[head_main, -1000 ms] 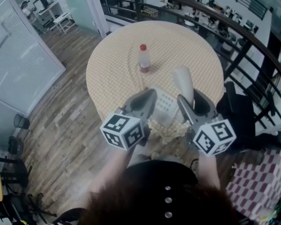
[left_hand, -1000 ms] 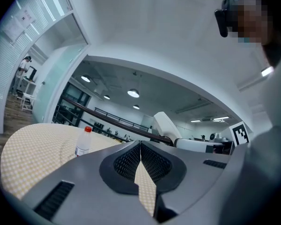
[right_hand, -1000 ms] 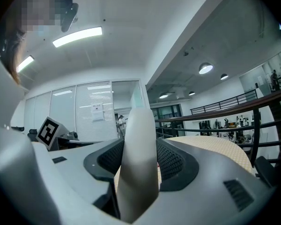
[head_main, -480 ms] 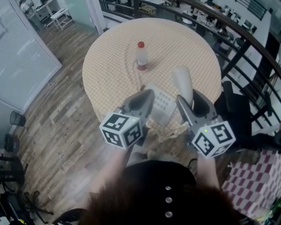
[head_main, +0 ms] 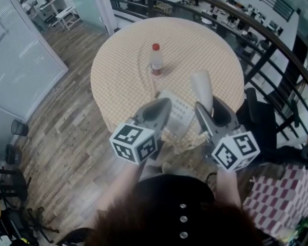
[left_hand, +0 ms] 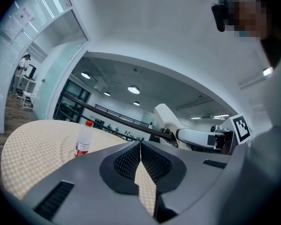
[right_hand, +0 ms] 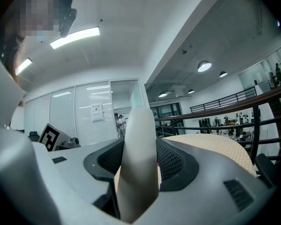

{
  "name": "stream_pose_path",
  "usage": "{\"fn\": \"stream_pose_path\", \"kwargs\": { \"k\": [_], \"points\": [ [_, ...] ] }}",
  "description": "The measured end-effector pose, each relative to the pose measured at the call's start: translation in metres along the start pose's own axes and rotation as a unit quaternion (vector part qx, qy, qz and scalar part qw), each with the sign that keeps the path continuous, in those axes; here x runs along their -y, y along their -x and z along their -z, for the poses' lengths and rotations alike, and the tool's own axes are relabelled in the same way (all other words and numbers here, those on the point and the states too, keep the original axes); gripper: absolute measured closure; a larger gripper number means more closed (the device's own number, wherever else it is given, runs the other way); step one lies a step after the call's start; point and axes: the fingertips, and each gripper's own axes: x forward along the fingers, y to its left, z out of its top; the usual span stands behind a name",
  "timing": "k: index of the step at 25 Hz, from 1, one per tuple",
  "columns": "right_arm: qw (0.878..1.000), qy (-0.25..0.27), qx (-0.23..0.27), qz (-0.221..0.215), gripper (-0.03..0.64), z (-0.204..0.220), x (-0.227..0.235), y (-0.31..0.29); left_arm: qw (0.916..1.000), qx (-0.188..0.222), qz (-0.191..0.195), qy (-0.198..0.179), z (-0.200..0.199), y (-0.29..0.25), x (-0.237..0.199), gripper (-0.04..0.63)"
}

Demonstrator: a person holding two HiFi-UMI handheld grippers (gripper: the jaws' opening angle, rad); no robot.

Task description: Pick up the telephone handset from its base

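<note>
A white telephone handset (head_main: 201, 87) juts out over the round table, and my right gripper (head_main: 214, 113) is shut on its lower end. In the right gripper view the handset (right_hand: 138, 125) fills the gap between the two dark pads. The white telephone base (head_main: 175, 111) lies at the table's near edge, between the two grippers and partly hidden by them. My left gripper (head_main: 157, 111) hovers beside the base on its left, shut with nothing in it. In the left gripper view its pads (left_hand: 131, 159) meet, and the handset (left_hand: 167, 119) shows to the right.
A clear bottle with a red cap (head_main: 155, 61) stands near the middle of the checked tablecloth (head_main: 123, 70). A dark curved railing (head_main: 269, 45) runs behind the table, a black chair (head_main: 262, 122) stands at the right, and wooden floor (head_main: 56, 132) lies to the left.
Both grippers keep their places and the handset stays in the right one. Only the head view has shifted slightly.
</note>
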Motion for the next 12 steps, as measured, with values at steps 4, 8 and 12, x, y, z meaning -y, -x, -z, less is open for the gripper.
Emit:
{"fn": "stream_pose_path", "kwargs": {
  "k": [4, 8, 12],
  "points": [
    [1.0, 0.0, -0.001, 0.0, 0.397, 0.0009, 0.0007, -0.0008, 1.0, -0.001, 0.002, 0.0, -0.0002, -0.0013, -0.0001, 0.583],
    [1.0, 0.002, -0.001, 0.002, 0.397, 0.0008, 0.0023, 0.0001, 1.0, -0.003, 0.004, 0.001, 0.0007, -0.0023, 0.0028, 0.583],
    [1.0, 0.002, 0.002, 0.001, 0.397, -0.0002, 0.0009, -0.002, 1.0, -0.006, 0.003, 0.003, 0.0038, -0.002, -0.0009, 0.583]
  ]
}}
